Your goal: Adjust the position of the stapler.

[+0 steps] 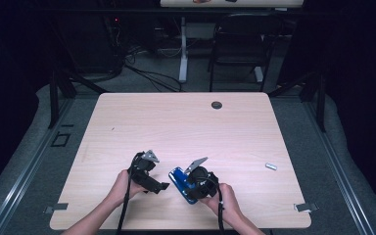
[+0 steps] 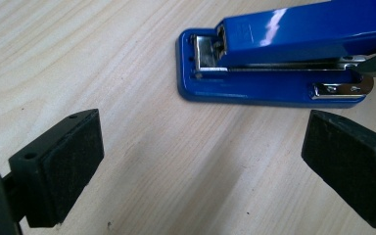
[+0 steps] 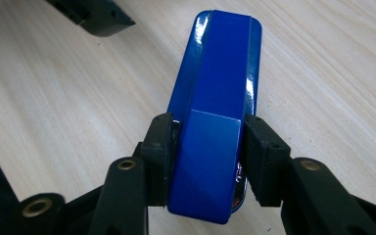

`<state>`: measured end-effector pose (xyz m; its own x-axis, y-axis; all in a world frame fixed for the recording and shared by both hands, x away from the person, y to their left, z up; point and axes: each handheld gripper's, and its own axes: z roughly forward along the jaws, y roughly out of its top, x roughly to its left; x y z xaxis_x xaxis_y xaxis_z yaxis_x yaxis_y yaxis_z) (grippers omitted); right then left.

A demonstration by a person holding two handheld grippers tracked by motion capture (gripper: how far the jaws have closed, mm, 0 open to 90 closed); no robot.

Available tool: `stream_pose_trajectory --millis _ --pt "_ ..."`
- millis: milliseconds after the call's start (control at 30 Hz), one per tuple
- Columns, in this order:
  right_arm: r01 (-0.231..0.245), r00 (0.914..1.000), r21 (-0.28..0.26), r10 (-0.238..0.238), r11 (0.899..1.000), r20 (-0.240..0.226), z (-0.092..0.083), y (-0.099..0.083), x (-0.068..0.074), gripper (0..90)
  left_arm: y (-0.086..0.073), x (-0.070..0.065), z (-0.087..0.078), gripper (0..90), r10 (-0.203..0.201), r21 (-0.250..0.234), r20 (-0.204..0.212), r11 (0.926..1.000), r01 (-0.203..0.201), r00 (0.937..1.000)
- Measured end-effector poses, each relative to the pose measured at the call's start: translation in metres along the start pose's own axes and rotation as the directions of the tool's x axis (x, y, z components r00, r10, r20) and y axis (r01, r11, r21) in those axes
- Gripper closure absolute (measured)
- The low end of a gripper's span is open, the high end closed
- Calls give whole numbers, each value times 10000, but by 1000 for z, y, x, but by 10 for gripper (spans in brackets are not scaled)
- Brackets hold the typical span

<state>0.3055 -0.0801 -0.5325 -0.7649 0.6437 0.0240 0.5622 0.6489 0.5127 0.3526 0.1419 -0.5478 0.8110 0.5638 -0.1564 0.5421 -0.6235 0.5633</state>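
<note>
Dark room, grey floor (image 1: 127, 83) (cables), chair (image 1: 240, 44)

The stapler (image 3: 215, 98) is showing up as a glossy deep blue, with shiny silver metal peeking out at its front end and on the base plate. Both grippers, left gripper (image 2: 200, 161) and right gripper (image 3: 208, 152), are looking matte black, with brassy rivets glinting on the right one's arms. The table (image 1: 176, 122) is sporting a pale beige wood grain with faint streaks running through it, plus a small silvery bit (image 1: 271, 166) lying near its right edge.
</note>
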Motion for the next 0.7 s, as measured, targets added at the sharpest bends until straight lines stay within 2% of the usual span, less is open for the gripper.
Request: stream_pose_trajectory --millis 100,133,167,200,233,333,367,433,467,500,600,667,700 --pt "404 9990 -77 -406 9992 -196 -1 -1 -1 610 0 0 0 26 87 -44 54 10000 -86 9999" --pt "404 9990 -77 -406 9992 -196 -1 -1 -1 610 0 -1 0 26 115 -46 90 9999 -115 9999" --pt "670 9971 -88 -673 9977 -348 -2 -2 -3 619 0 -1 0 28 167 -35 160 9999 -167 9997" --pt "670 9971 -88 -673 9977 -348 -2 -2 -3 619 0 -1 0 29 167 -35 160 9999 -167 9997" --pt "935 9941 -151 -942 9955 -534 -3 -3 -6 626 0 -3 1 30 301 -9 248 9995 -301 9992" --pt "1093 9907 -145 -1101 9939 -801 -4 -4 -8 637 0 -4 3 32 429 28 353 9991 -430 9985" --pt "1701 9797 -132 -1706 9853 -1056 -5 -5 -10 648 0 -6 4 35 541 23 511 9985 -543 9972" --pt "1884 9738 -84 -1879 9821 -1278 -5 -6 -10 652 0 -9 7 43 692 87 558 9975 -698 9960" --pt "1884 9738 -84 -1879 9821 -1278 -5 -6 -10 652 0 -9 7 50 692 87 558 9975 -698 9960" --pt "2029 9668 132 -1981 9791 -1611 -5 -6 -11 644 0 -10 8 63 821 87 618 9965 -828 9947" --pt "2076 9644 301 -1995 9777 -1735 -7 -6 -12 613 0 -16 10 118 1164 -23 799 9932 -1166 9900" --pt "2066 9626 117 -2011 9784 -1818 -14 -7 -14 595 0 -19 11 162 1375 -29 726 9905 -1376 9878" --pt "1946 9653 131 -1891 9808 -1801 -18 -8 -16 591 0 -19 11 183 1375 -29 726 9905 -1376 9878"
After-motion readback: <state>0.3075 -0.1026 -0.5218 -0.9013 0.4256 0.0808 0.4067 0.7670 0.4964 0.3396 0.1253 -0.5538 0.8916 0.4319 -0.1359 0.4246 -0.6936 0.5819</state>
